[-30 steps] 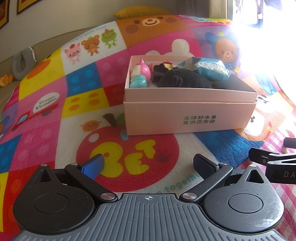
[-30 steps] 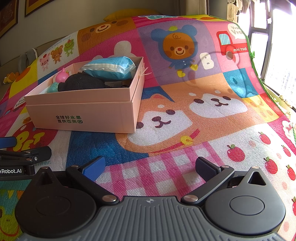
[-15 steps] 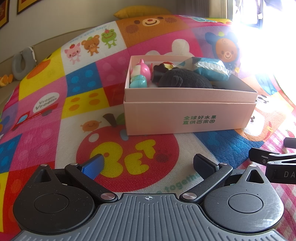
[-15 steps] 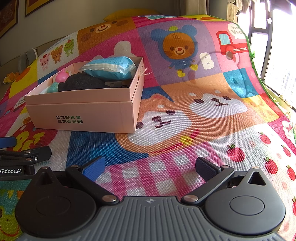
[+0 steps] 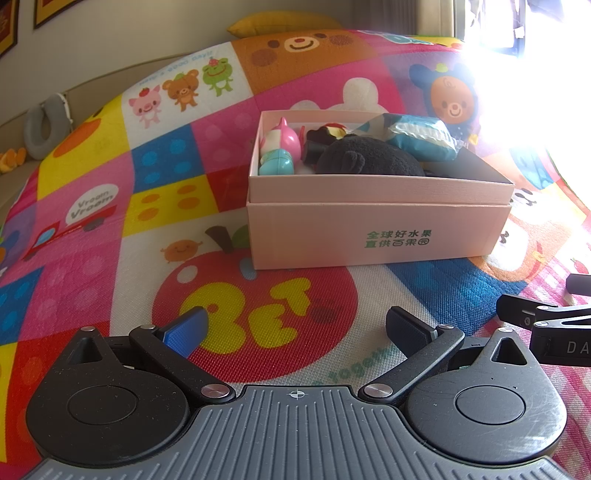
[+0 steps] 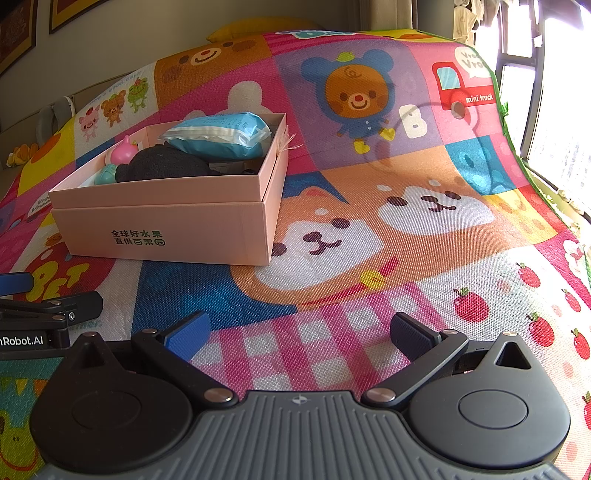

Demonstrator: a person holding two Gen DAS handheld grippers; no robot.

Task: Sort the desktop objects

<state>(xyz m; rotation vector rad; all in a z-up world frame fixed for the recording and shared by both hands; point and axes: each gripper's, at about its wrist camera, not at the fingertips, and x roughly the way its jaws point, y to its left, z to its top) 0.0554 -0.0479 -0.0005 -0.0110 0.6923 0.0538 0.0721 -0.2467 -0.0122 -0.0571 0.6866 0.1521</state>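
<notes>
- In the left wrist view the left gripper (image 5: 295,328) fills the bottom of the frame, its two fingers spread wide with nothing between them, over the red apple print of the play mat (image 5: 92,229).
- The pink box (image 5: 376,232) sits just above centre in this view, on the mat, its open top facing up and green lettering on its near wall.
- This view looks into the box from its left end: a pink and teal toy figure (image 5: 280,149) stands at the left, a black plush toy (image 5: 369,158) lies in the middle, and a blue tissue pack (image 5: 421,138) rests at the right rear.
- A small dark item with a red and yellow top (image 5: 327,133) shows behind the plush only here; what it is I cannot tell.
- The upper right of this view is washed out by glare.
- In the right wrist view the right gripper (image 6: 299,332) is likewise spread and empty, over pink checks at the bottom of the frame.
- Here the box (image 6: 166,221) lies in the left half, and the tissue pack (image 6: 218,136) is plainest, on top.
- Only this view shows the bare mat right of the box, the window (image 6: 554,92) at the right edge, and the picture frames (image 6: 22,33) at upper left.
- A yellow pillow (image 5: 284,22) lies beyond the mat's far edge.
</notes>
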